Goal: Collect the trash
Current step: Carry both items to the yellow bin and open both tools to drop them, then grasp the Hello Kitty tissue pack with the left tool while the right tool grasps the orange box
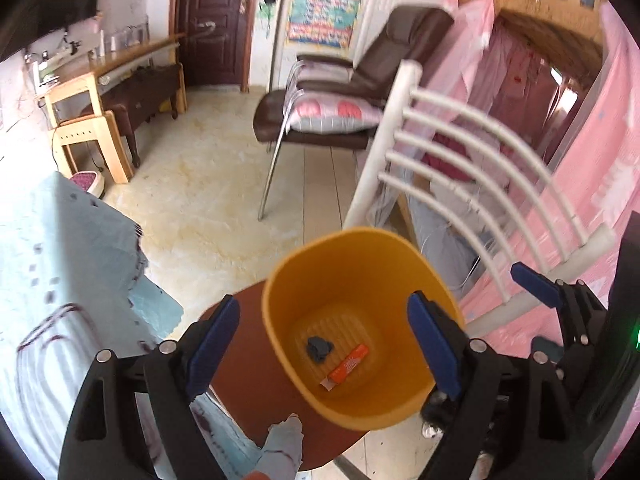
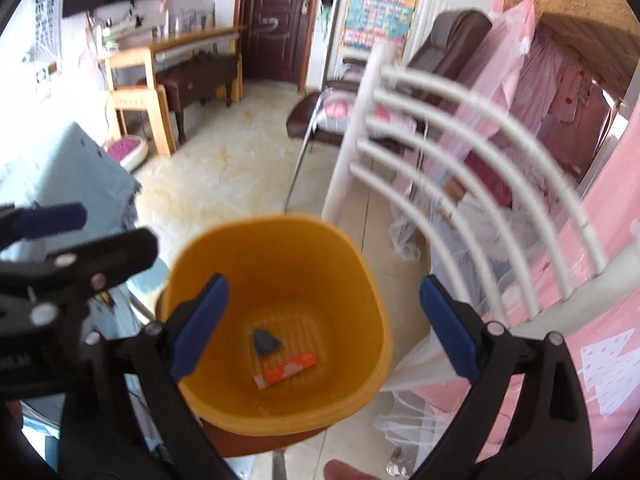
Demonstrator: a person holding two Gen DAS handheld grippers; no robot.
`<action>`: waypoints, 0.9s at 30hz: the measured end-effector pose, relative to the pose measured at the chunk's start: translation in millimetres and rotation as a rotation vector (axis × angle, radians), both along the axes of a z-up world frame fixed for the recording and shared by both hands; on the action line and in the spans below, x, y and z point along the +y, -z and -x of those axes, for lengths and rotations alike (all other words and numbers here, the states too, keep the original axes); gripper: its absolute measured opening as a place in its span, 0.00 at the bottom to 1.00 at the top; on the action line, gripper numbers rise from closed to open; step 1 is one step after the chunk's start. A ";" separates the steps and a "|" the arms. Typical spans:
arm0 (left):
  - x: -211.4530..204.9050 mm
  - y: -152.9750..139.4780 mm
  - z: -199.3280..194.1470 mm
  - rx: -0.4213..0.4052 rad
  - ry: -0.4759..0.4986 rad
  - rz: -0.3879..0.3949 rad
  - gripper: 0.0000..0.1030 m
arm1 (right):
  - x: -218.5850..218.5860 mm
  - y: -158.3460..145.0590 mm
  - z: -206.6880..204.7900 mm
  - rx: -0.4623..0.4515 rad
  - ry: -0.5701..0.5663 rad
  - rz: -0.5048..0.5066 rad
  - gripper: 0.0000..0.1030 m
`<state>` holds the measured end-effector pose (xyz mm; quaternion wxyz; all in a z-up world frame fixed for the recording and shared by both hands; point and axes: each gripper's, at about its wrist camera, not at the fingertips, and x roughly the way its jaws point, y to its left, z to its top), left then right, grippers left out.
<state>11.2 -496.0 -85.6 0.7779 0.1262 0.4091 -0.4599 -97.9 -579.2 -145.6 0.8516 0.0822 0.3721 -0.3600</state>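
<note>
Left wrist view: the left gripper (image 1: 324, 346) points down over the yellow bin (image 1: 360, 280), its blue-padded fingers (image 1: 214, 344) spread wide and holding nothing. The bin stands on a round brown stool (image 1: 248, 380), and its open mouth fills the gap between the fingers. On the bin's floor lie a dark crumpled scrap (image 1: 319, 348) and, just beside it, an orange wrapper (image 1: 347, 366); both sit well below the fingertips. The right gripper (image 1: 536, 284) enters at the right edge, only one blue pad and black linkage showing, the rest cut off. A white bed rail (image 1: 472, 160) rises behind the bin, with pink bedding (image 1: 592, 200) to its right.

Right wrist view: the right gripper (image 2: 324, 320) also tilts down toward the bin (image 2: 276, 248), fingers (image 2: 200, 326) wide apart and empty. The left finger overlaps the bin's near-left rim in the picture; the other finger stands outside its right wall, by the pink bedding (image 2: 600, 340). The scrap (image 2: 266, 342) and the wrapper (image 2: 286, 370) lie between the fingers, deep inside. The left gripper (image 2: 52, 216) shows at the left edge, blurred and partly cut off. The stool (image 2: 240, 440) is mostly hidden under the bin
</note>
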 end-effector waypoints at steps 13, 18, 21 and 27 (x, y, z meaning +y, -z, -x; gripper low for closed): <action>187.4 -88.6 -20.7 -0.243 -0.215 0.193 0.80 | 96.7 -101.1 -6.6 -0.268 -0.210 0.052 0.94; 293.4 -86.2 -27.5 -0.393 -0.460 0.084 0.80 | 174.8 -104.3 -48.8 -0.315 -0.479 0.014 0.94; 354.1 -76.9 -37.6 -0.373 -0.585 0.025 0.80 | 213.8 -101.4 -74.9 -0.328 -0.624 -0.061 0.94; 427.7 -46.0 -53.7 -0.290 -0.718 -0.087 0.80 | 281.0 -85.1 -114.6 -0.288 -0.793 -0.072 0.94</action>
